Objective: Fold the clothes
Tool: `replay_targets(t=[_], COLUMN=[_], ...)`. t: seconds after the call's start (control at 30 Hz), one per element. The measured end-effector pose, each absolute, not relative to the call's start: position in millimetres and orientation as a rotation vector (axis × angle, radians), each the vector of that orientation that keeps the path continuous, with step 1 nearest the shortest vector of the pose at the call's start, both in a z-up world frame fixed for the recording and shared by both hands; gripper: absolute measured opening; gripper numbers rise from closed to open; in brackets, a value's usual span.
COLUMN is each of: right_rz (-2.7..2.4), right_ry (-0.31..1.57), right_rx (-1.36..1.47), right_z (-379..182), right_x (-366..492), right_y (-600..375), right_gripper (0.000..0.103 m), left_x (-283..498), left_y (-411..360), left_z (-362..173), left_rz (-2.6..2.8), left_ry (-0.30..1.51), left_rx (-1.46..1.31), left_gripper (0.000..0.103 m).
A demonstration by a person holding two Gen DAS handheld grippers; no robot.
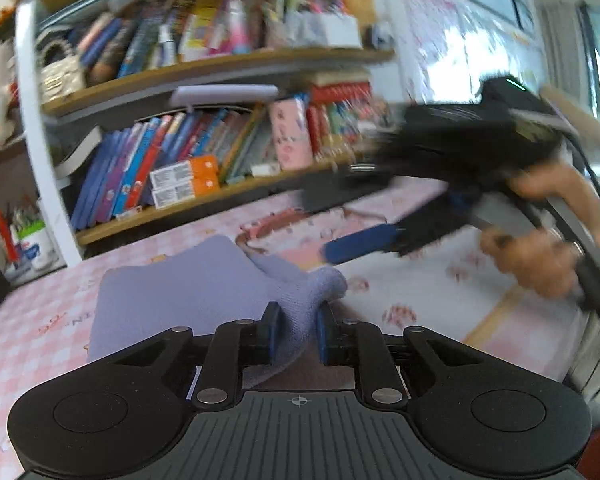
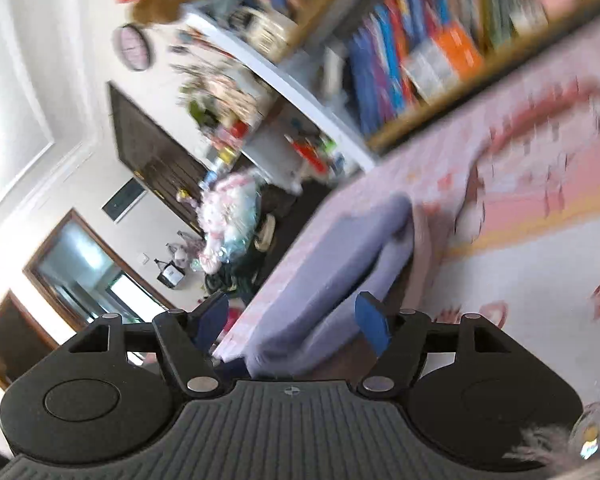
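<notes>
**Lavender garment pinched by left tongs, right tongs spread wide**

Bookshelf (image 1: 204, 128) fills the bkgd in the left wrist view, packed w/ books on several wooden shelves; it also shows, tilted and blurred, top right in the right wrist view.

Bed (image 1: 440, 300) w/ pink-and-white patterned cover sits in front of the shelf and carries the clothing.

Lavender knit garment (image 1: 188, 292) lies on the bed's near-left part, mostly flat, w/ one bunched end pulled toward the camera. In the right wrist view the same piece (image 2: 332, 276) shows as a folded slab near the bed's edge.

Right tongs (image 2: 294, 320) are released: blue pads far apart, the garment seen between them but not touching either pad. From the left wrist view this tool (image 1: 440, 184) hangs above the bed, blurred, person's hand on its grip.

Left tongs (image 1: 298, 326) are clenched on the garment's bunched end, fabric squeezed between both pads.
</notes>
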State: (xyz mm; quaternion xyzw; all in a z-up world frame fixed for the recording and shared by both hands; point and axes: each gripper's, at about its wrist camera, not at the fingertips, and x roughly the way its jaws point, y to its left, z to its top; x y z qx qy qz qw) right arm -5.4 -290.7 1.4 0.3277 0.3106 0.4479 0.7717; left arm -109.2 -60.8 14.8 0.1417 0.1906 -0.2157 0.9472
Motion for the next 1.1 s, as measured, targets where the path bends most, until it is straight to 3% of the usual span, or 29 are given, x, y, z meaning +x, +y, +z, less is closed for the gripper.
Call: replay_targets(t=[0.17,0.37,0.57,0.67,0.8,1.0,1.1], right_rz=[0.902,0.753,0.746,0.776,0.831,0.814,0.771], right_ry=[0.797,0.786,0.802,0.840,0.887,0.849,0.781], right_rx=[0.791,0.818,0.711,0.716,0.761,0.889,0.881], right_z=[-6.3,8.2,14.3,6.3,-4.9,-8.8,3.6], right_x=[33.4,74.0,42.3,27.6,13.7,48.1,60.9], right_y=[-259.3,-257.5,-268.9,-267.1,-263.7,-247.0,-247.6], right_gripper=[0.069,0.064,0.067,0.068,0.077,0.076,0.076], left_x=[-108.7,-108.8,-106.3,-103.1,-100.6,-104.7,-106.7], left_y=[-57.1,-48.5,-38.3,-19.3,0.6,-23.7,-31.3], left_z=[10.3,8.6,3.1,11.1,18.2,4.7,-0.7], left_rz=[-0.451,-0.475,-0.491,-0.503,-0.523,-0.538,-0.541], left_ry=[0.394,0.388,0.389,0.368,0.345,0.406,0.413], left_rx=[0.268,0.235,0.161,-0.001,-0.154,0.049,0.104], left_gripper=[0.018,0.020,0.021,0.019,0.018,0.019,0.029])
